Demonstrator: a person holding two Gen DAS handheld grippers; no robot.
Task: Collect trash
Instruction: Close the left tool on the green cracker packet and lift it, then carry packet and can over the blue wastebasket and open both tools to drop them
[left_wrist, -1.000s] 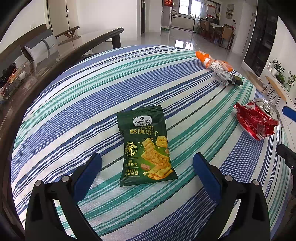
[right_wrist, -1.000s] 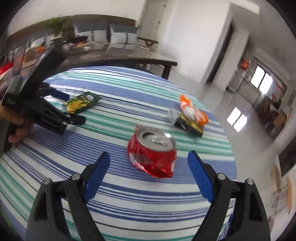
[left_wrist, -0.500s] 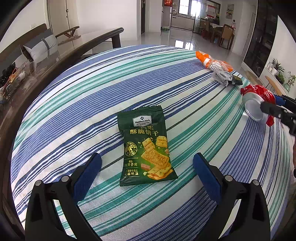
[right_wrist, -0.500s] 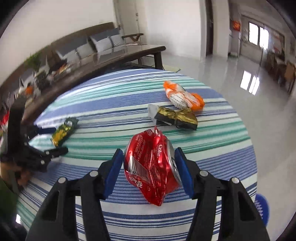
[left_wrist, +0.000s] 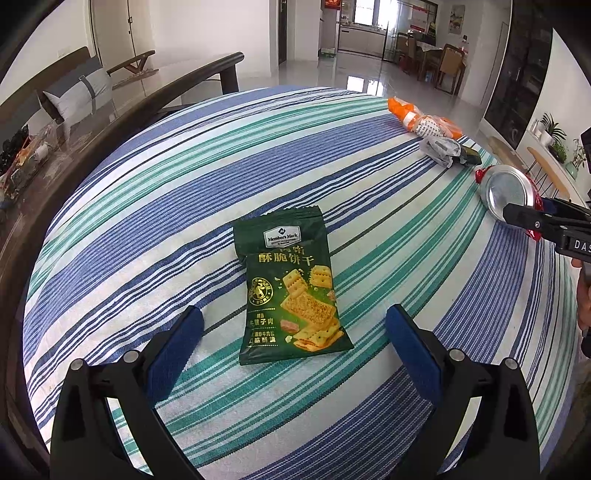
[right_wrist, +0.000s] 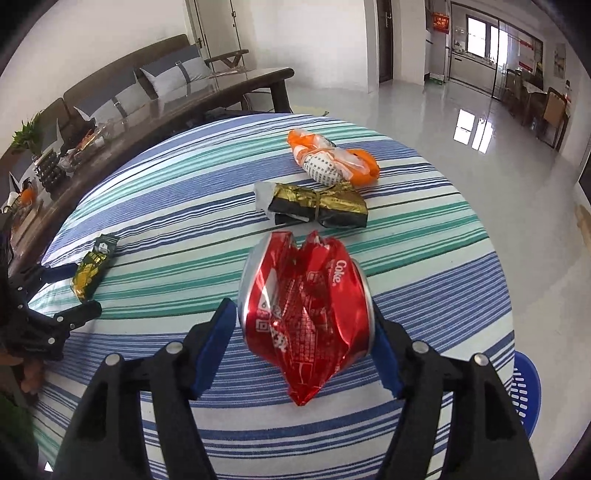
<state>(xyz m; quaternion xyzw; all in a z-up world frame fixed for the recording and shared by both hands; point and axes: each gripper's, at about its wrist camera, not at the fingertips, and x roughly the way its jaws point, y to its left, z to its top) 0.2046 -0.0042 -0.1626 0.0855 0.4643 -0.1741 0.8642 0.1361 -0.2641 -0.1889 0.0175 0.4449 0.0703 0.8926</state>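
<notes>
Right claw (right_wrist: 303, 332) is clamped on the crushed can (right_wrist: 306, 314), lifted clear of the table (right_wrist: 221, 206). Left claw (left_wrist: 293, 343) is apart, straddling the cracker packet (left_wrist: 291, 284). Step: can pickup done; next likely carry to the blue basket (right_wrist: 526, 391).

The crushed can (right_wrist: 306, 317) sits between the blue pads of the right tool (right_wrist: 304, 343), above the tabletop (right_wrist: 424, 295). Just beyond that tool's tips lies a folded foil wrapper (right_wrist: 317, 205), and behind it a knotted bag (right_wrist: 332, 160). Well off to its left, the cracker packet (left_wrist: 291, 284) lies flat on the tabletop, ahead of the left tool (left_wrist: 293, 341) and between its two spread pads, touching neither.
</notes>
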